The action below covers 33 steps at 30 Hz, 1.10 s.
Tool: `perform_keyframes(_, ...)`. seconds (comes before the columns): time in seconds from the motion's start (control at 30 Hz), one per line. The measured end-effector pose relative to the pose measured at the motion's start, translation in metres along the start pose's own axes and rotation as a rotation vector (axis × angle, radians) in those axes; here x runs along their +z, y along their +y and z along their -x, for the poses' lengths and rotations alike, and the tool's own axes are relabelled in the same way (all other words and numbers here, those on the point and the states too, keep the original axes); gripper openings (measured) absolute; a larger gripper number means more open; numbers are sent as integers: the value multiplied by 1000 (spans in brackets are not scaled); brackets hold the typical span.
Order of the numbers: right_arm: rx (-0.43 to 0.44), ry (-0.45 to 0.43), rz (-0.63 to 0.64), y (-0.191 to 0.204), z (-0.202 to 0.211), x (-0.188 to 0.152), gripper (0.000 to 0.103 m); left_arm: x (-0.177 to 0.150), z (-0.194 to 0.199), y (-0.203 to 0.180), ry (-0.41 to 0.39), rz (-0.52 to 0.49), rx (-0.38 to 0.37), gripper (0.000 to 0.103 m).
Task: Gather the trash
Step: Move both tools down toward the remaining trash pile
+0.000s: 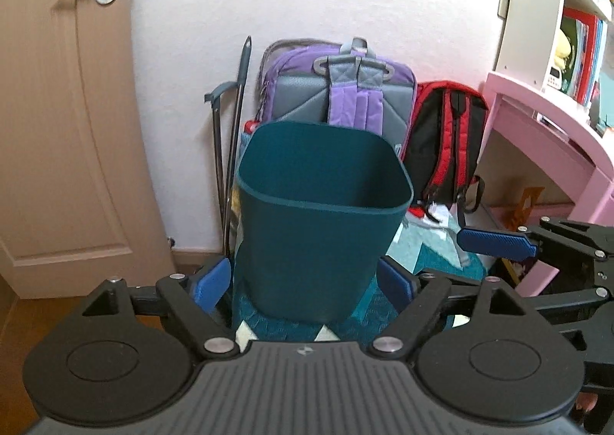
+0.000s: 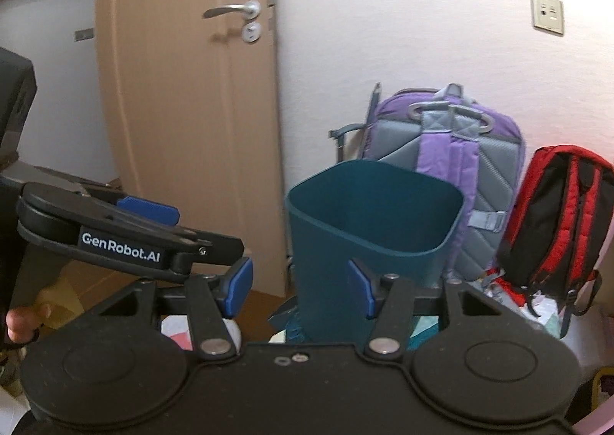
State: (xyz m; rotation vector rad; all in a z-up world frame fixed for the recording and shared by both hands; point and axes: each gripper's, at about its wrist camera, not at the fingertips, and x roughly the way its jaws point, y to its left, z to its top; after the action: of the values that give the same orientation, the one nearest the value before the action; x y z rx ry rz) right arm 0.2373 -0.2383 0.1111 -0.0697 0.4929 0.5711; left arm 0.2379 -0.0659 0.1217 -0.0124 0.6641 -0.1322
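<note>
Teal bin upright on rug; contents not visible.

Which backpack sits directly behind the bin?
The purple and grey backpack: it stands against the wall right behind the teal bin, which hides its lower part. The red and black backpack stands off to its right, nearer the pink desk.

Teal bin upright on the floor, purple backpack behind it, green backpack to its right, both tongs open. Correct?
One slip: the backpack to the right is red and black, not green, as the left wrist view shows. The teal bin is upright, the purple backpack behind it, left tongs and right tongs open.
</note>
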Motion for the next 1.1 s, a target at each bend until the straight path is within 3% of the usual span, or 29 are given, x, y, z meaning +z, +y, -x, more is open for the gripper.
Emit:
perform_keyframes(0.2,51,50,21,22,-13,-25,54,-35,0,20,34,0,-5,85)
perform_keyframes(0.37,84,108,9,33,-41,-53,54,-69,-17,46,72,38,-29,101)
perform_keyframes(0.43,92,137,10,38,-58,-68,54,-82,-28,56,88,47,-34,101)
perform_keyframes(0.87,115,456,-33,53,-198,-192,54,-190,-155,156,334,131,29,101)
perform_keyframes(1.1,111,570,-112,47,-261,-255,54,-253,-223,198,464,180,58,101)
